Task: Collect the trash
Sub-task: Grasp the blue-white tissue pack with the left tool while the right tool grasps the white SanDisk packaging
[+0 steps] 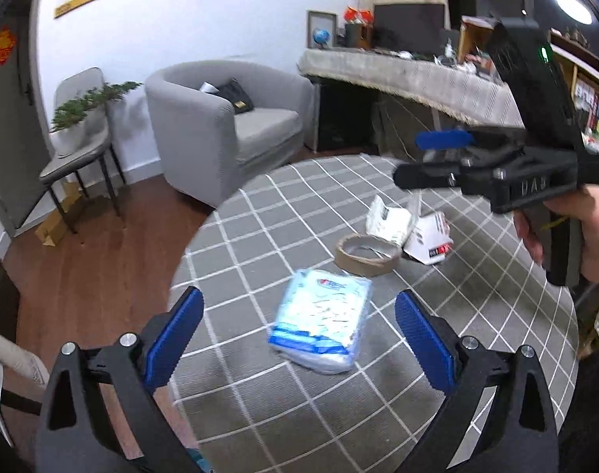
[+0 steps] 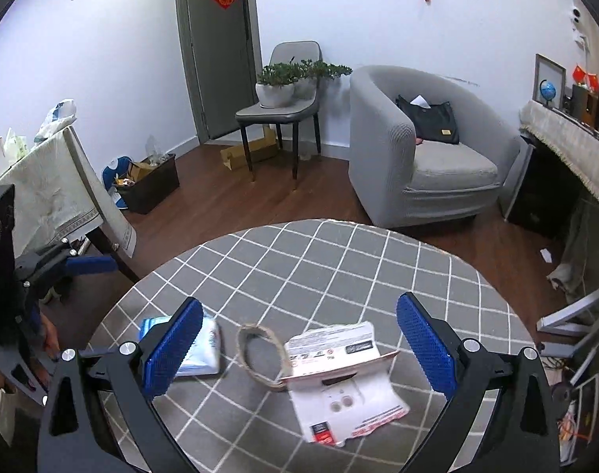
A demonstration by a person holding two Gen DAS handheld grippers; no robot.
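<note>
tissue pack mid-table, tape roll nr

A round table is covered by a grey cloth with a white grid. Beyond it a grey armchair is seen with a black handbag on its seat, and beside it a grey chair is occupied by a potted plant. A flattened cardboard box is laid on the wooden floor under the chair, near a grey door.
</note>
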